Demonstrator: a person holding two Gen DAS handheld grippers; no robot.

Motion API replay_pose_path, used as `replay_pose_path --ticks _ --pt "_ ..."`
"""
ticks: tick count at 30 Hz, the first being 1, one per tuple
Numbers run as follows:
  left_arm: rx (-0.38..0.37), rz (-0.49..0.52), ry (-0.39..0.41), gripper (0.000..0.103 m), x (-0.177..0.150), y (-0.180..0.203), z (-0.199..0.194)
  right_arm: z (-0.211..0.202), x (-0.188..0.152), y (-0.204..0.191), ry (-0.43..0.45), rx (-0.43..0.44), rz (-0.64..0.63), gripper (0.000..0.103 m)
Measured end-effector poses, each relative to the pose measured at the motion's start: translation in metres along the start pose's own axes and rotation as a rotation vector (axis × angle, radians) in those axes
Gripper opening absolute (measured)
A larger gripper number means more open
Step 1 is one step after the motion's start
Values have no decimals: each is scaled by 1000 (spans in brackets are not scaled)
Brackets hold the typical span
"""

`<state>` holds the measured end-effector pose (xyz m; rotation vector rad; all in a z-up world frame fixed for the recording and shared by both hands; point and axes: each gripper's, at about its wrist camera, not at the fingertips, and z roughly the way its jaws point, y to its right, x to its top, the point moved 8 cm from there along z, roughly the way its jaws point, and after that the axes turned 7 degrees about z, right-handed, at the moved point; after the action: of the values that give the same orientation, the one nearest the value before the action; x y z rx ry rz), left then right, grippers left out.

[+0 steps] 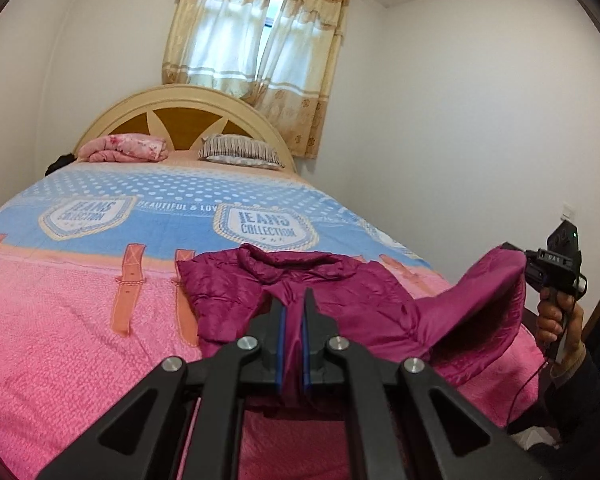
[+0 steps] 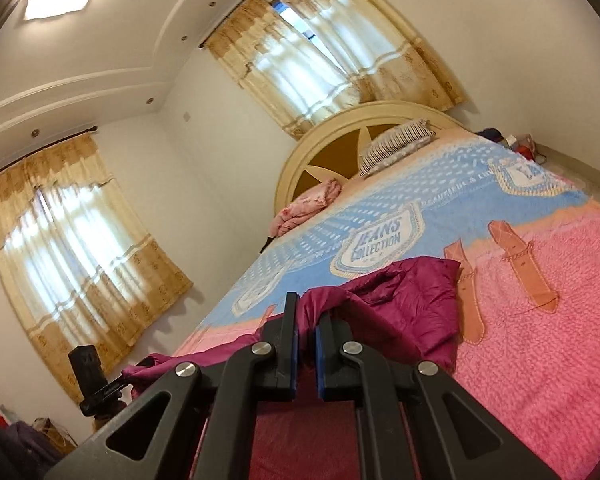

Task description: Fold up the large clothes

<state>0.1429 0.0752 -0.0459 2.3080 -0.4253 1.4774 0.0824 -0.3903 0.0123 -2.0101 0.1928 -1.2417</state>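
A magenta padded jacket [image 1: 332, 300] lies on the pink and blue bedspread [image 1: 80, 320], collar toward the headboard. My left gripper [image 1: 293, 312] is shut on a fold of the jacket's near edge, with fabric pinched between its blue pads. My right gripper [image 1: 532, 268] shows at the right of the left wrist view, holding up the jacket's right side above the bed. In the right wrist view the right gripper [image 2: 307, 316] is shut on the jacket [image 2: 400, 304], whose fabric drapes over the fingers. The left gripper's body [image 2: 96, 380] shows at lower left.
A rolled pink blanket [image 1: 124, 148] and a striped pillow [image 1: 240, 152] lie by the cream headboard [image 1: 180, 112]. Curtained windows [image 1: 256, 52] are behind the bed. A white wall stands close on the right. Small items [image 2: 516, 144] sit on the floor beyond the bed.
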Motion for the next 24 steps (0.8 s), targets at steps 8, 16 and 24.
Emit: replay_pose_path --ticks 8,16,24 --pt "-18 -45 0 6 18 -24 49 55 29 30 -19 -64 11 5" --pt "26 -41 -33 6 40 -47 95 117 72 33 -27 -110 -26 5" --pt "92 -66 -75 29 45 -63 119 173 94 51 -43 -166 -38 5"
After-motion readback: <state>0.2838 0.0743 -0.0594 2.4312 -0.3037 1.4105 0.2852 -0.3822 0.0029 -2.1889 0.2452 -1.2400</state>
